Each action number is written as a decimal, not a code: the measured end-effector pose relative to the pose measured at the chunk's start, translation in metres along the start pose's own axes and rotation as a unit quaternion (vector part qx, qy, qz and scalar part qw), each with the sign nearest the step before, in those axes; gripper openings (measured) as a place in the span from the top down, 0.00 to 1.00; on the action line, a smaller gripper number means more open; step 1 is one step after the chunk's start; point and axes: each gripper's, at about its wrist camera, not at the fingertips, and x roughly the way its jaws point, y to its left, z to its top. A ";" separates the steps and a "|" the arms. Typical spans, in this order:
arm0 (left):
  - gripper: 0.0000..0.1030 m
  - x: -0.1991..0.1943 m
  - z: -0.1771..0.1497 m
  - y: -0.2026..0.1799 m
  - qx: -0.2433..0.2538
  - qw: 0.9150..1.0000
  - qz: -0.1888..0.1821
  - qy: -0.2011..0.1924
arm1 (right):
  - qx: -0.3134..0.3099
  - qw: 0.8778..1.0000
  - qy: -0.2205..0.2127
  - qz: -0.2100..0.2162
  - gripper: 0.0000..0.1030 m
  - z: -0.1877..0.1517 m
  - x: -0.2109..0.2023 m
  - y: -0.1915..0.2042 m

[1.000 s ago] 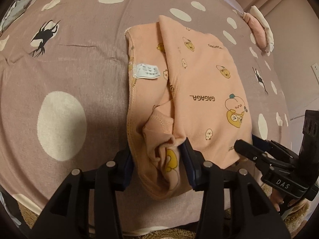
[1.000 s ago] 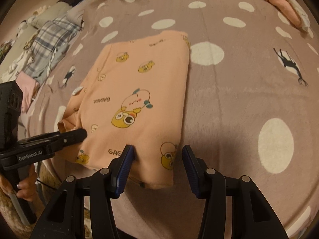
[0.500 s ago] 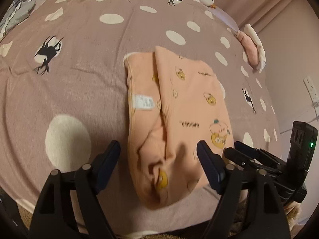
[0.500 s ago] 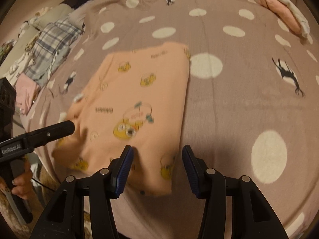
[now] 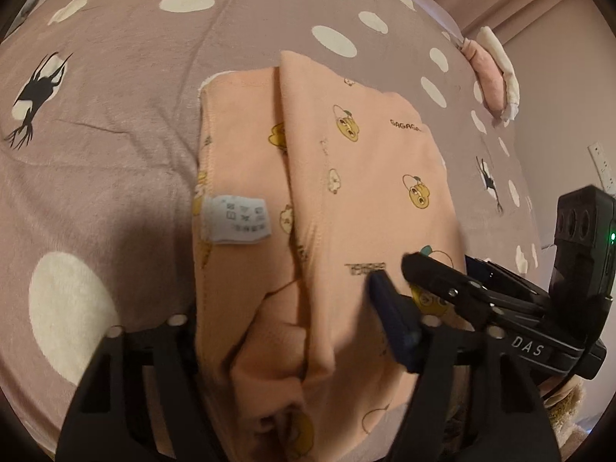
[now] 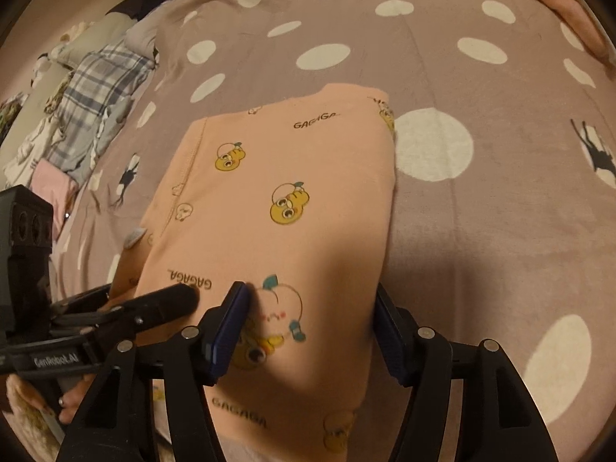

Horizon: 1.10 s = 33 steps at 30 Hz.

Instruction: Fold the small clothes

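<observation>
Peach garment (image 5: 338,200), a small printed piece with cartoon faces and "GAGAGA" lettering, lies folded lengthwise on the mauve polka-dot blanket (image 5: 115,123), running from about 12 o'clock down to 6 o'clock in my left wrist view. Its white care label (image 5: 238,220) faces up on the left-hand layer, at roughly 9 o'clock of the cloth; a second layer overlaps it from the right along a long straight edge. My left gripper (image 5: 285,331) straddles the near end of the garment, jaws closing at this moment, with bunched fabric lying between them; the left finger is mostly hidden behind cloth, so I cannot tell whether the pads press on it. In the right wrist view the same garment (image 6: 292,200) fills the centre, its right fold edge lying against a large white dot at 2 o'clock. My right gripper (image 6: 312,331) sits over the near end at 6 o'clock, jaws opening, the cloth spanning the whole gap between the blue pads (image 6: 227,331); the fabric looks flat there, not pinched. Each gripper shows in the other's view, close beside it. A plaid garment (image 6: 100,88) lies well apart at 10 o'clock on the bed's edge. A pink and white bundle (image 5: 492,77) rests at 2 o'clock in the left view. A person's hand (image 6: 73,400) grips the left handle at 8 o'clock.
</observation>
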 end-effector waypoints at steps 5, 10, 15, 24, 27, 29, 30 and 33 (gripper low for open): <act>0.62 0.000 -0.001 -0.009 0.010 1.000 0.016 -0.007 | -0.006 1.000 -0.009 0.000 0.64 -0.002 -0.001 0.001; 0.75 -0.017 0.000 -0.023 0.016 0.999 0.018 -0.034 | -0.009 1.000 -0.030 0.002 0.81 0.001 -0.014 0.002; 0.75 -0.038 0.003 -0.050 0.045 0.997 0.013 -0.065 | -0.015 0.998 -0.064 0.015 0.82 0.005 -0.041 0.005; 0.75 -0.056 0.011 -0.095 0.086 0.991 -0.017 -0.104 | -0.014 0.991 -0.130 0.001 0.82 0.012 -0.092 -0.008; 0.75 -0.052 0.015 -0.108 0.098 0.989 -0.021 -0.107 | -0.008 0.989 -0.145 -0.008 0.82 0.012 -0.101 -0.017; 0.75 -0.046 0.017 -0.114 0.104 0.989 -0.022 -0.103 | -0.002 0.989 -0.148 -0.015 0.82 0.012 -0.103 -0.022; 0.75 -0.042 0.018 -0.118 0.107 0.989 -0.022 -0.101 | 0.001 0.989 -0.149 -0.019 0.82 0.012 -0.103 -0.024; 0.75 -0.032 0.020 -0.124 0.113 0.989 -0.020 -0.096 | 0.014 0.989 -0.148 -0.025 0.82 0.011 -0.101 -0.034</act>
